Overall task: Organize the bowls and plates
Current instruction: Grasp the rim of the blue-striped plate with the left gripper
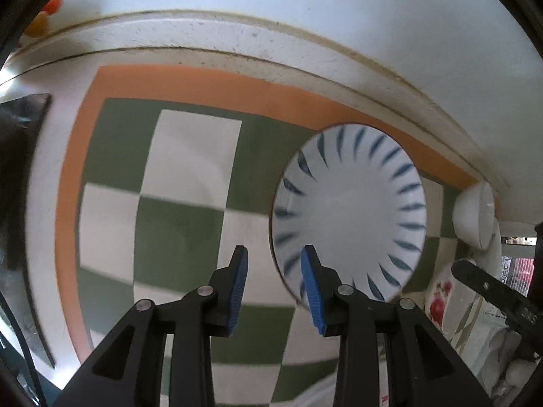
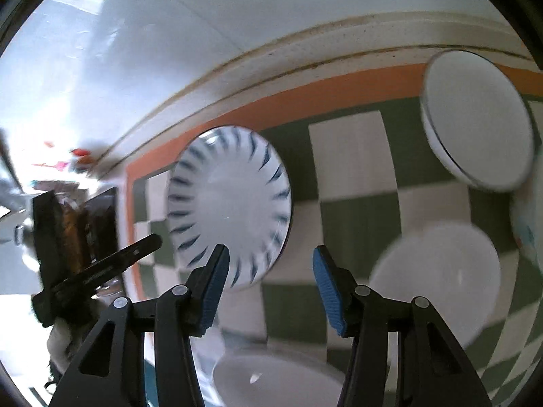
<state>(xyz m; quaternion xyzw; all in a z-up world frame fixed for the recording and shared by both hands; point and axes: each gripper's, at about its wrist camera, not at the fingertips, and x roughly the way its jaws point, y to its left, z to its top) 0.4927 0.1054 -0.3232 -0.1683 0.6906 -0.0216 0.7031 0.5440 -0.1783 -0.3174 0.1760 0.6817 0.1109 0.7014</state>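
A white plate with blue petal strokes (image 1: 349,203) lies flat on a green-and-white checked mat (image 1: 190,156) with an orange border. My left gripper (image 1: 273,254) hangs above the plate's left rim, open by a narrow gap with nothing between its blue pads. In the right wrist view the same plate (image 2: 230,200) sits ahead and left of my right gripper (image 2: 269,251), which is open wide and empty. Plain white bowls stand on the mat at the upper right (image 2: 475,118), the lower right (image 2: 437,271) and the bottom edge (image 2: 271,380).
A small white bowl (image 1: 475,217) and a flower-printed dish (image 1: 441,302) sit right of the plate. A raised white ledge (image 1: 237,40) and the wall bound the mat at the back. Dark objects (image 1: 20,169) stand past the mat's left side. One finger (image 2: 129,254) of the left gripper shows.
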